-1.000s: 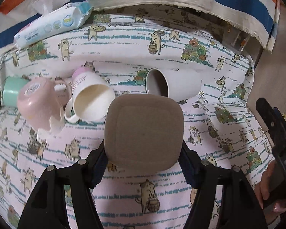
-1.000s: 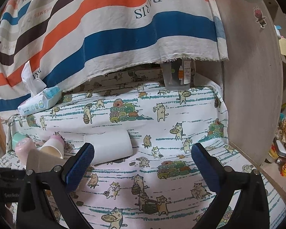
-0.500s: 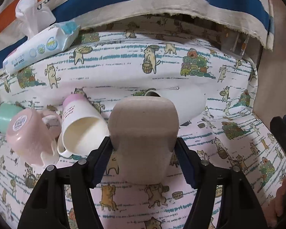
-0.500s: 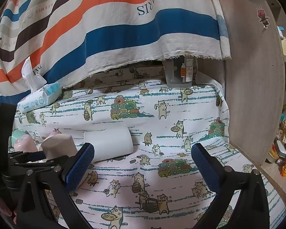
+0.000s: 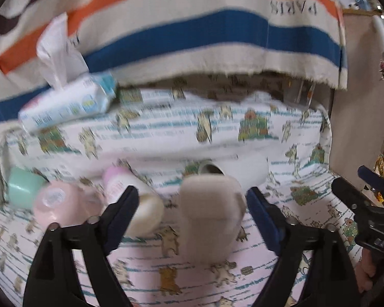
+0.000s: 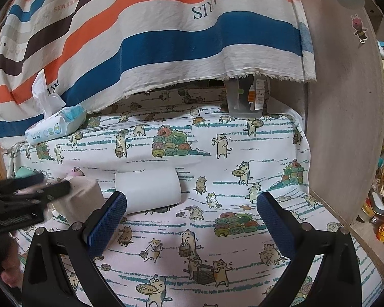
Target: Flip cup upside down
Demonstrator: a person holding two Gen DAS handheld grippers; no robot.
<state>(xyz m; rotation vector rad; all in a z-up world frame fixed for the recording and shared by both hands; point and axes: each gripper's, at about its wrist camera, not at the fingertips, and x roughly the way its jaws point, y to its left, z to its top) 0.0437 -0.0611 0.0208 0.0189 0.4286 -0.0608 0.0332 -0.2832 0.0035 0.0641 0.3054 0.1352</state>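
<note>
A beige square cup (image 5: 210, 217) stands bottom-up on the cat-print cloth (image 5: 166, 133). It sits between the jaws of my left gripper (image 5: 192, 209), which are open with gaps on both sides of it. The cup also shows at the left of the right wrist view (image 6: 82, 192), partly hidden by the left gripper. My right gripper (image 6: 192, 215) is open and empty over the cloth. A white cup (image 6: 148, 192) lies on its side just beyond its left finger.
A cream mug (image 5: 140, 204), a pink cup (image 5: 61, 202) and a mint cup (image 5: 23, 189) lie together at the left. A wipes pack (image 6: 53, 125) lies at the back left, a clear container (image 6: 245, 97) at the back. A wooden panel (image 6: 345, 117) bounds the right.
My left gripper has opened and let go of the beige cup, which now stands bottom-up on the cloth. The left view has tilted upward. The right gripper has hardly moved.
</note>
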